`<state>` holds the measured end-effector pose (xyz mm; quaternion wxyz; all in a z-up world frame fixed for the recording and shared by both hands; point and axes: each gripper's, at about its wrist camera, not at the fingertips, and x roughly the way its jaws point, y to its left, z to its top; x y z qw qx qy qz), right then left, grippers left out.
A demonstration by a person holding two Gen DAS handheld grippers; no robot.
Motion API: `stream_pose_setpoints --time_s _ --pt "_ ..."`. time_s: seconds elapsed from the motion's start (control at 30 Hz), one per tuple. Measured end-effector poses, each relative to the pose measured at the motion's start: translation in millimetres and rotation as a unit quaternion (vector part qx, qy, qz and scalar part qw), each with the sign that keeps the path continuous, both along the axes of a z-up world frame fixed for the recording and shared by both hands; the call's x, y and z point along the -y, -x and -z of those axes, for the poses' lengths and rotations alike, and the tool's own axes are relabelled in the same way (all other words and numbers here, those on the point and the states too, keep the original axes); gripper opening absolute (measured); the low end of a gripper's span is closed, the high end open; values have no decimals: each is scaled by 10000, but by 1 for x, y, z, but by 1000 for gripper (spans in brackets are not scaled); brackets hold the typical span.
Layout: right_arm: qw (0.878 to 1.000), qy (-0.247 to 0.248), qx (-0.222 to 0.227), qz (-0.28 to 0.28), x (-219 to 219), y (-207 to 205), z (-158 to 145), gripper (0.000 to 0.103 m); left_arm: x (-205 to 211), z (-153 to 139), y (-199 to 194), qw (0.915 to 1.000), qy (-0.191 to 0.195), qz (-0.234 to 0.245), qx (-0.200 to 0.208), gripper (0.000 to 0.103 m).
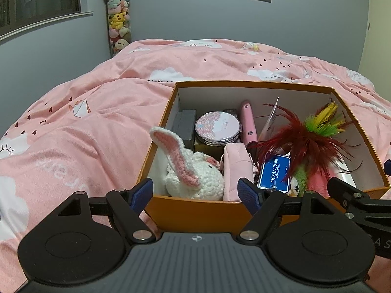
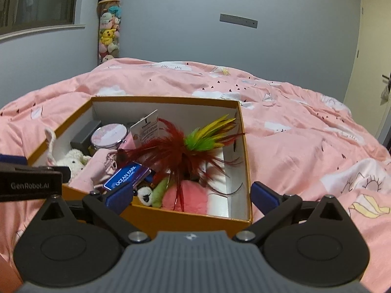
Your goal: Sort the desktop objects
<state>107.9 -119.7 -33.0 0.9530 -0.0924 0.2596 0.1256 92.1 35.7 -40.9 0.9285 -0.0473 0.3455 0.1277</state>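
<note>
An orange box (image 1: 195, 210) (image 2: 185, 217) sits on the pink bed. It holds a white crochet bunny (image 1: 195, 175) (image 2: 73, 161), a round floral compact mirror (image 1: 218, 128) (image 2: 108, 134), a pink pouch (image 1: 238, 168), a blue Ocean Park tag (image 1: 275, 172) (image 2: 125, 177), a red, green and yellow feather toy (image 1: 310, 134) (image 2: 190, 146), a pink plush (image 2: 188, 197) and a small panda (image 2: 145, 194). My left gripper (image 1: 196, 193) is open and empty at the box's near left wall. My right gripper (image 2: 191, 197) is open and empty at the near right corner.
A pink duvet (image 1: 85, 127) (image 2: 305, 146) covers the bed all around the box. A column of plush toys (image 1: 118, 17) (image 2: 108, 29) stands in the far wall corner. A grey box (image 1: 184, 124) and a pink stick (image 1: 249, 124) lie at the back of the orange box.
</note>
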Motion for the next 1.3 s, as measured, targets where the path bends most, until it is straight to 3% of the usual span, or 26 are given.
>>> stream_pose_setpoints --time_s 1.07,1.3 --pt "10000 12 -25 25 1 -2 3 103 1 1 -1 10000 -32 75 -19 90" --pt "9978 -479 -447 141 14 -12 7 102 1 2 -1 10000 -26 83 -29 91"
